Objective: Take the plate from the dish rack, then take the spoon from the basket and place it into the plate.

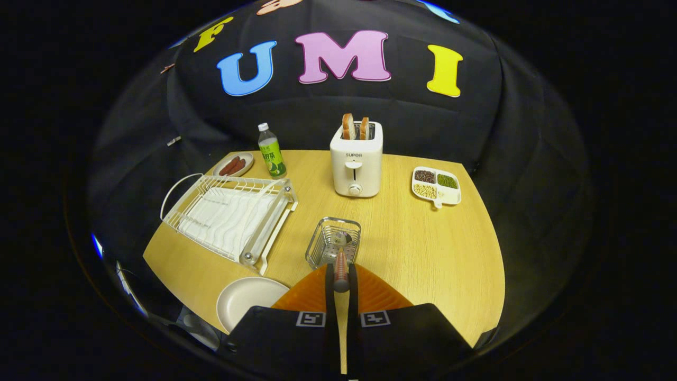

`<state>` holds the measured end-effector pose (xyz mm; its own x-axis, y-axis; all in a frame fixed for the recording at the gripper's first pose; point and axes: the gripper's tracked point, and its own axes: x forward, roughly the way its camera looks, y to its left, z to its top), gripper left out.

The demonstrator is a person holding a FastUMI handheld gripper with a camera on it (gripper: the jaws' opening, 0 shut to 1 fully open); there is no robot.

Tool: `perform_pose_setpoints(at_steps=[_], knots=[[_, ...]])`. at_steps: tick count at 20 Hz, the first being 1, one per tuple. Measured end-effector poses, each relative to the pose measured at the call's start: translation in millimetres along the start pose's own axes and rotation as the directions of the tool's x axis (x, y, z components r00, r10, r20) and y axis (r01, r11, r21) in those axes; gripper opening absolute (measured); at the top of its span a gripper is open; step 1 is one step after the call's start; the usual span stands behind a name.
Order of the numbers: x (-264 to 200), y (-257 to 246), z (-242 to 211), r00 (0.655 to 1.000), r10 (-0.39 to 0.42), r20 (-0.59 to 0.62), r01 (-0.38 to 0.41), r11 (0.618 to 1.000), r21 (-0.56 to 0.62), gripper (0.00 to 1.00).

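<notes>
Pale wood-grain counter [423,243], rounded at its near edge. Far left: a small oval dish [233,164] carrying reddish sausage-like pieces, and beside it a plastic bottle [271,151] with a green label and white cap, standing upright. Nearer, a white wire dish rack [228,217] with a looped handle at its left end sits on a ribbed white drain tray; its slots hold nothing. Near the counter's front edge, just left of the fingers, lies the plate [246,300], round, cream, smooth and flat on the wood. Centre: a small square wire-mesh basket [332,242] with a perforated floor, just ahead of the fingers. The spoon [341,259] has its shiny metal bowl over the basket and its reddish handle running back between the fingers; the jaws [341,280] are clenched on that handle, both fingers pressing its sides. Beyond the basket, a boxy white toaster [356,165] with a lever and a round knob, two bread slices standing in its slots. Right: a white three-compartment dish [437,186] with a short handle, holding dark, green and pale beans in separate sections.
</notes>
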<state>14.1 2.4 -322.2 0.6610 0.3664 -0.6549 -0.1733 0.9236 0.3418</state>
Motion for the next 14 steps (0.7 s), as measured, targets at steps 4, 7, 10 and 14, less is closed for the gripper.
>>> perform_pose_setpoints(at_steps=[4, 7, 10, 14], knots=[[-45.6, 18.3, 15.1, 0.998, 0.034, 0.054, -0.035, 0.999, 0.029, 0.09], [-74.9, 44.9, 11.1, 0.993, 0.105, 0.059, -0.109, 0.992, 0.063, 0.09], [-91.2, 64.6, -3.7, 0.990, 0.139, 0.039, -0.141, 0.988, 0.058, 0.09], [-97.9, 93.6, -36.6, 0.983, 0.182, -0.026, -0.181, 0.983, 0.012, 0.09]])
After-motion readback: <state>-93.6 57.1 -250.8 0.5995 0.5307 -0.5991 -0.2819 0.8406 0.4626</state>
